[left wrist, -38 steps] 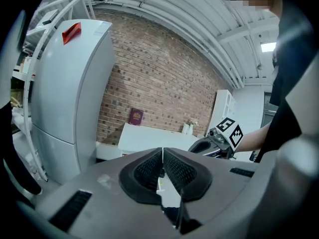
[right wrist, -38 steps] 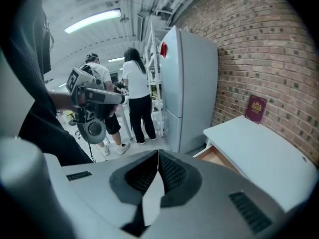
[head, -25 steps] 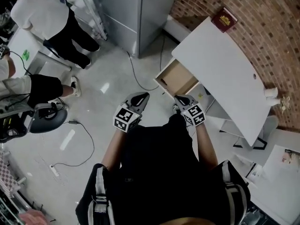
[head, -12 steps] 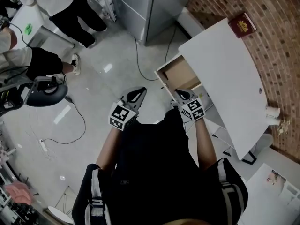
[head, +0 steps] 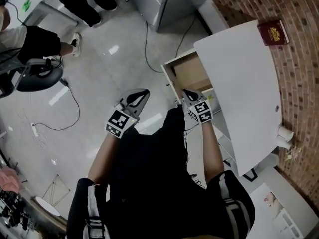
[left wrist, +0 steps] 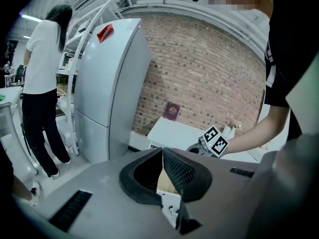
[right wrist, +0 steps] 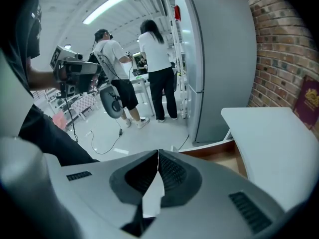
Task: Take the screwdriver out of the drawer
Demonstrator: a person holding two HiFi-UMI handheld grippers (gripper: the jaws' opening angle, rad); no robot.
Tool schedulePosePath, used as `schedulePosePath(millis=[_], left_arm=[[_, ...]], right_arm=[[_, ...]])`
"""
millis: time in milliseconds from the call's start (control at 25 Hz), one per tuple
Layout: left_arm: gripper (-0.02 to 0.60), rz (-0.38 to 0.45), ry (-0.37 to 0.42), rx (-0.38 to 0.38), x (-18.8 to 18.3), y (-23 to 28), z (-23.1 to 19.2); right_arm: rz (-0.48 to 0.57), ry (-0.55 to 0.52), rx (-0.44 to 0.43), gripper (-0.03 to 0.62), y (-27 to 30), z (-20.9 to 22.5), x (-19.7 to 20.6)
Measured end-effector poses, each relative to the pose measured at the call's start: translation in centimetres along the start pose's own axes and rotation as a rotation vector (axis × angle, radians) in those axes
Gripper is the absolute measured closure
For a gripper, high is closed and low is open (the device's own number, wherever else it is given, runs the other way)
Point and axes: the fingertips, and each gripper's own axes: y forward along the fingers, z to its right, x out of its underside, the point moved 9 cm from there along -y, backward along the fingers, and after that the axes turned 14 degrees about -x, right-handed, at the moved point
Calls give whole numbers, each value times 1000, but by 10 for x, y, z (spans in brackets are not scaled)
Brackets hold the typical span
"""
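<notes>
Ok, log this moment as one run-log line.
drawer: open | screwdriver: not visible | left claw: shut, empty | right claw: shut, empty, near drawer front | removal: not yet started

Drawer (head: 191, 74) lined with pale, bare wood, in a smooth matt white desk (head: 244, 78). Rough red brick wall (head: 299, 54). Glossy pale floor (head: 104, 68). Smooth, grey, metal-looking fridge (left wrist: 109, 78).
</notes>
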Motion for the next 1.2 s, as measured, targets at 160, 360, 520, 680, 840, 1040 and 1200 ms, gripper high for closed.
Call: schedulePosePath(millis=[160,360,520,680,840,1040,1200], left_arm=[[563,-21,-18,-14,12,8,6],[563,-43,-40,-3,31,24,14],[563,-68,-41,0,51,36,17],[563,-125,13,7,76,45,19],[563,-156,-5,2,95,51,15],[563,-149,-55,-11,106,61,8],[563,-125,-157,-15,116,65,3]], right_arm=[[-40,-1,-35,536,20,19,18],[-87,-44,-72,536,45,44,32],[-124,-57,-85,536,63,61,46],[-173,-61,-104,536,90,79,65],[-242,-69,-124,534,121,103,87],[-274,19,-134,509,156,137,105],[-297,64,-108,498,186,157,116]])
